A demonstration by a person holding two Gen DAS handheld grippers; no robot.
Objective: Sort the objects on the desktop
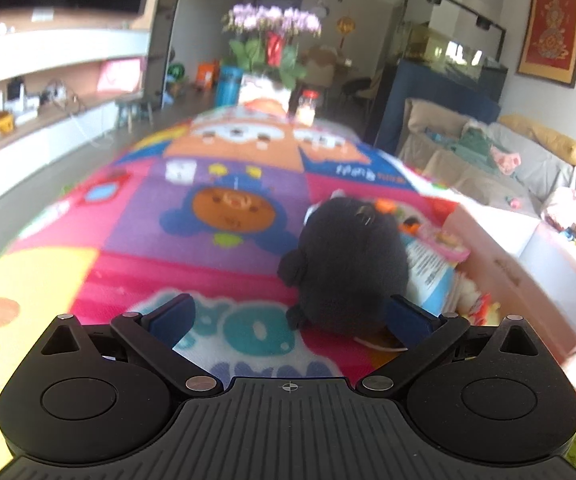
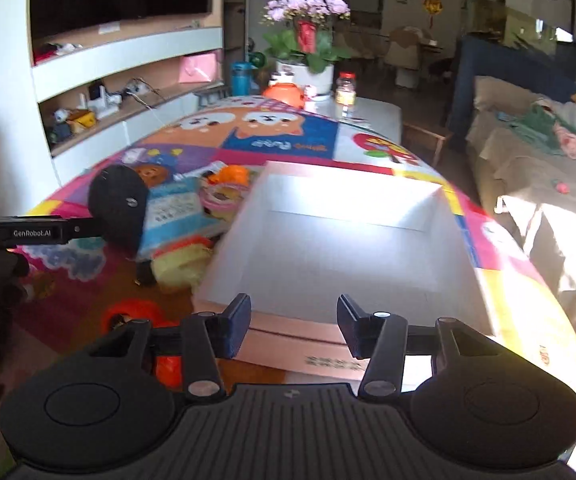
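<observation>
A black plush toy (image 1: 348,260) stands on the colourful mat, just ahead of my left gripper (image 1: 288,316), nearer its right finger. The left gripper is open wide and holds nothing. The toy also shows in the right wrist view (image 2: 117,204), beside the left gripper's arm. A blue-and-white packet (image 2: 173,210), a yellow toy (image 2: 181,262) and orange items (image 2: 131,314) lie next to it. An open white cardboard box (image 2: 344,236) sits right of the pile, empty inside. My right gripper (image 2: 294,326) is open and empty over the box's near rim.
A flower pot (image 2: 306,68), a jar (image 2: 346,88) and a blue bottle (image 2: 241,78) stand at the table's far end. Shelves run along the left wall. A sofa (image 2: 536,148) with clothes lies to the right.
</observation>
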